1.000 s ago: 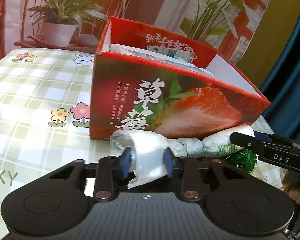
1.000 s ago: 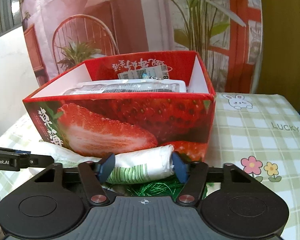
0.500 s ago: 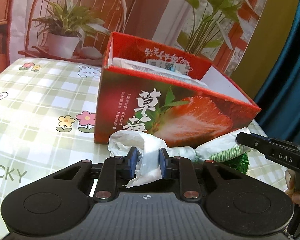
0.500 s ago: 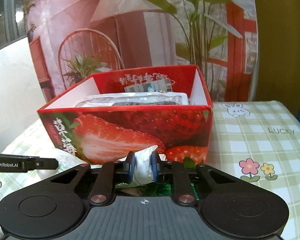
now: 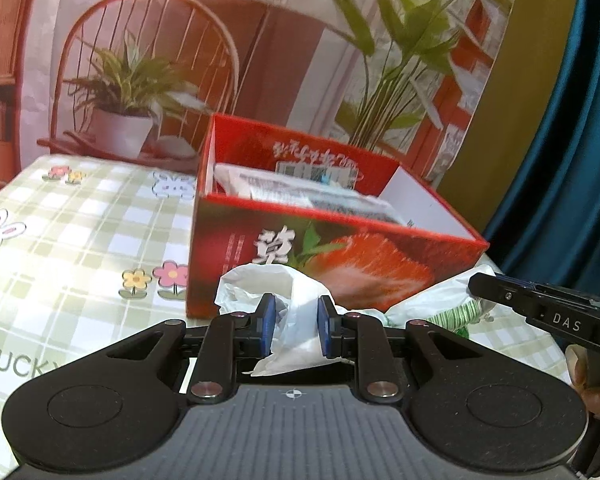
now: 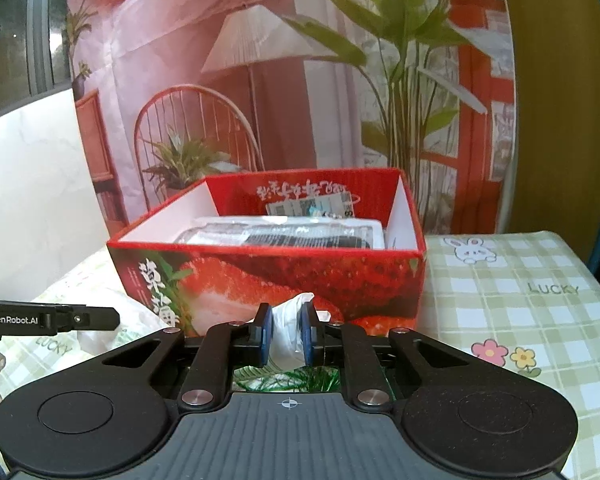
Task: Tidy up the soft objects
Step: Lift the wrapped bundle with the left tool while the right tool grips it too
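A crumpled white plastic bag (image 5: 260,280) with a green-striped part (image 5: 452,314) hangs in front of a red strawberry box (image 5: 340,256). My left gripper (image 5: 294,312) is shut on its white end. My right gripper (image 6: 286,320) is shut on the bag's other end (image 6: 288,336), with green tinsel (image 6: 292,378) showing beneath the fingers. Each gripper appears in the other's view: the right gripper (image 5: 540,312) at the right edge, the left gripper (image 6: 60,318) at the left edge. The open box (image 6: 300,276) holds flat plastic-wrapped packets (image 6: 284,234).
The box stands on a green-checked tablecloth (image 5: 80,240) printed with flowers and rabbits. Bare cloth (image 6: 520,320) lies to the right of the box. A printed backdrop with a chair and plants (image 5: 140,80) rises behind the table; a blue curtain (image 5: 572,160) hangs at the right.
Both grippers closed on the ends of the bag and rose with it. The box now sits lower and farther off in both views, showing more of its inside.
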`<state>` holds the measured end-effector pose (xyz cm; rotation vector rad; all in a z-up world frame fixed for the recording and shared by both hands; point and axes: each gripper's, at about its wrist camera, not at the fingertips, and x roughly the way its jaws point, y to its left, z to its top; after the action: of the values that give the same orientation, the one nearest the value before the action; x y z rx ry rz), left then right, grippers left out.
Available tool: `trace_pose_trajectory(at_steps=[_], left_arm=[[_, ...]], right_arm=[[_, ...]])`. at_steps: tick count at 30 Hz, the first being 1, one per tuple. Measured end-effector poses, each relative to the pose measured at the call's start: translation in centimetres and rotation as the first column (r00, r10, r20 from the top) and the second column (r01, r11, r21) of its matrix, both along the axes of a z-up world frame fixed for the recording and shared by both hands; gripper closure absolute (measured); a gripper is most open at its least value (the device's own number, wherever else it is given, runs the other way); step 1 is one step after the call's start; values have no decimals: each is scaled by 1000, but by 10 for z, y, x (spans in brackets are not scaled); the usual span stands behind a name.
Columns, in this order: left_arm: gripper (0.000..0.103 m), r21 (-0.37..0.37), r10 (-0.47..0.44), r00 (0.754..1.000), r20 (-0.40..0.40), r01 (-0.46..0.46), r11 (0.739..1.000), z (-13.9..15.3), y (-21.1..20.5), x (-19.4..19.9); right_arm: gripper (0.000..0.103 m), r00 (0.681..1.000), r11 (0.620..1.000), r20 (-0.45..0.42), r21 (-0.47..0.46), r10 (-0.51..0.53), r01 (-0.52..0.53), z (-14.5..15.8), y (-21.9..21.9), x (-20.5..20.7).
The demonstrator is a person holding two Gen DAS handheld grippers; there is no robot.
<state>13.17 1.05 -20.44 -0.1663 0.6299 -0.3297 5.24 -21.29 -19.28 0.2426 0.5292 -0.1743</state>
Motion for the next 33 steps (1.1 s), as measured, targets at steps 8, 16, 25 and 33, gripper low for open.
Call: trace_pose_trajectory(at_steps=[8, 16, 25, 33], left_arm=[[79, -6, 10, 997, 76, -9, 1000, 24, 1, -5], [80, 8, 2, 987, 162, -3, 1000, 55, 0, 5], [83, 24, -17, 977, 212, 13, 1000, 76, -6, 30], [83, 38, -32, 979, 202, 25, 999, 80, -13, 64]], right_arm=[[89, 998, 1000, 58, -18, 10, -9, 22, 0, -4], [90, 994, 998, 107, -48, 33, -28, 45, -4, 6], [90, 991, 997, 124, -65, 45, -37, 62, -20, 32], [91, 992, 997, 120, -77, 29, -20, 65, -41, 58]])
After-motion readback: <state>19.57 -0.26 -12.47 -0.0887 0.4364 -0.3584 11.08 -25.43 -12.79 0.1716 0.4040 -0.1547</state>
